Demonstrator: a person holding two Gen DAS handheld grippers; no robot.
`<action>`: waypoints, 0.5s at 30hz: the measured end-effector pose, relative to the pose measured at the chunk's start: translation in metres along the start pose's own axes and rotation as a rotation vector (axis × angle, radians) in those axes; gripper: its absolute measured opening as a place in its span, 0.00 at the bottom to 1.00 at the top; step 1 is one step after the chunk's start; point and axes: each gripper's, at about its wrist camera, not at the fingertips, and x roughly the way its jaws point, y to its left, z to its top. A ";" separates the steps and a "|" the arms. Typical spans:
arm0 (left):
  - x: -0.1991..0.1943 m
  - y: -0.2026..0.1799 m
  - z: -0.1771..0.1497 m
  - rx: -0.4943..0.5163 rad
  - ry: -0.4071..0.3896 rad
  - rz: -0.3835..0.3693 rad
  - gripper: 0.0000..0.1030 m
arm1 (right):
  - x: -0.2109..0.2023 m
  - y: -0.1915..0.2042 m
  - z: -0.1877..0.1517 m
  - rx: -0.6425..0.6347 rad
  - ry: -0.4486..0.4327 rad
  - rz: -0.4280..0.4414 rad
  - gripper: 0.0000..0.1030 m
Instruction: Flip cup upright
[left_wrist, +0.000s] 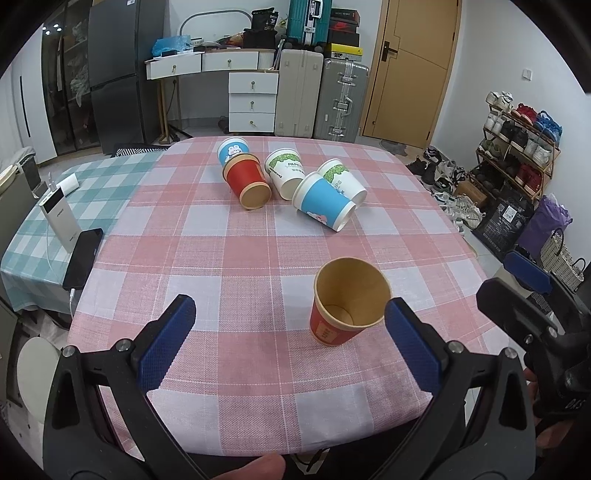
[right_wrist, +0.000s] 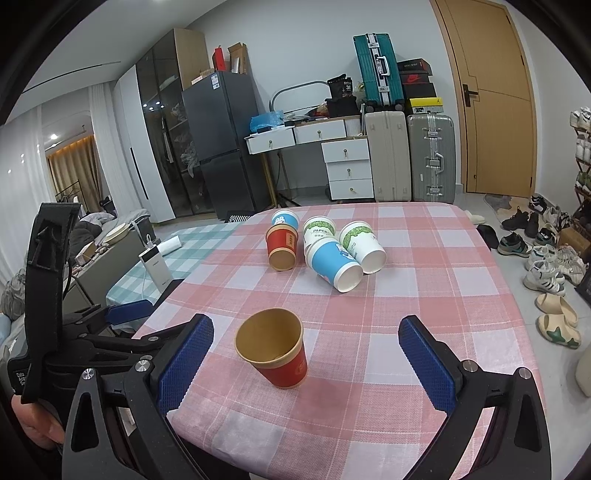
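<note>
A red paper cup (left_wrist: 345, 302) stands upright on the pink checked tablecloth (left_wrist: 221, 236), mouth up; it also shows in the right wrist view (right_wrist: 275, 347). My left gripper (left_wrist: 290, 332) is open and empty, its right finger (left_wrist: 413, 347) close beside the cup. My right gripper (right_wrist: 306, 362) is open and empty, with the cup just ahead between its fingers. Farther back several cups lie on their sides: a red one (left_wrist: 247, 181), a blue one (left_wrist: 323, 203), two green-print white ones (left_wrist: 284, 171) and a blue rabbit one (left_wrist: 232, 149).
A power bank (left_wrist: 59, 218) and a phone (left_wrist: 83, 258) lie on the teal cloth at the left. Suitcases (left_wrist: 321, 99), a drawer desk (left_wrist: 251, 99) and a fridge (left_wrist: 118, 74) stand behind the table. A shoe rack (left_wrist: 517, 147) is at the right.
</note>
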 end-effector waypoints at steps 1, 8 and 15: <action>0.000 0.000 0.000 0.003 0.000 0.003 0.99 | 0.000 0.000 0.000 0.000 -0.001 0.000 0.99; 0.000 0.000 -0.001 0.003 -0.002 0.004 0.99 | 0.000 -0.001 -0.002 0.001 -0.003 -0.001 0.99; -0.001 0.000 -0.001 0.003 0.000 0.005 0.99 | 0.001 -0.001 -0.002 0.001 -0.002 -0.003 0.99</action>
